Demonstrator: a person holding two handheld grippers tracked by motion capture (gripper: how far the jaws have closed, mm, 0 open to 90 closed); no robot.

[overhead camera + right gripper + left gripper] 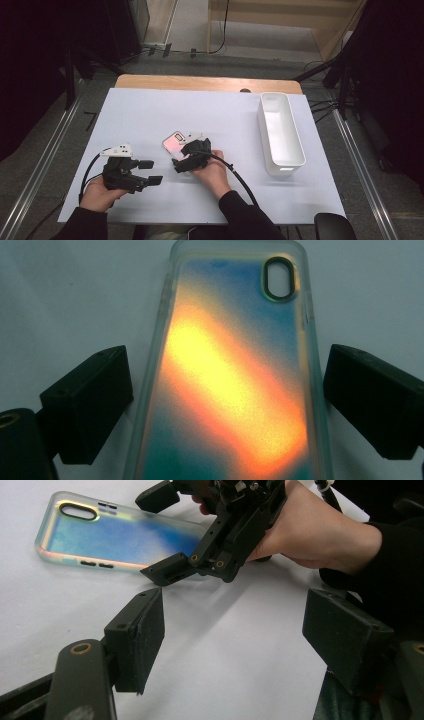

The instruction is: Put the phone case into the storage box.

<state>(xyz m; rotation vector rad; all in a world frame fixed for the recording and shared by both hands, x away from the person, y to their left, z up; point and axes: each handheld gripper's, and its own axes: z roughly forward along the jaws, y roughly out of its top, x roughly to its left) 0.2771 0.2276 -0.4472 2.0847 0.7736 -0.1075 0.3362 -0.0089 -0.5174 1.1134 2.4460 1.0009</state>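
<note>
White bin (292,162) stands apart; right claw (227,410) gapes around phone case (235,390), left claw (235,645) wide.

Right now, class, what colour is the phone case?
Iridescent: the phone case shimmers blue, yellow, orange, clearest in the right gripper view.

Phone case (174,143) flat at centre of tabletop (150,110); bin (280,134) well to its right; left gripper (150,171) at near left.
</note>
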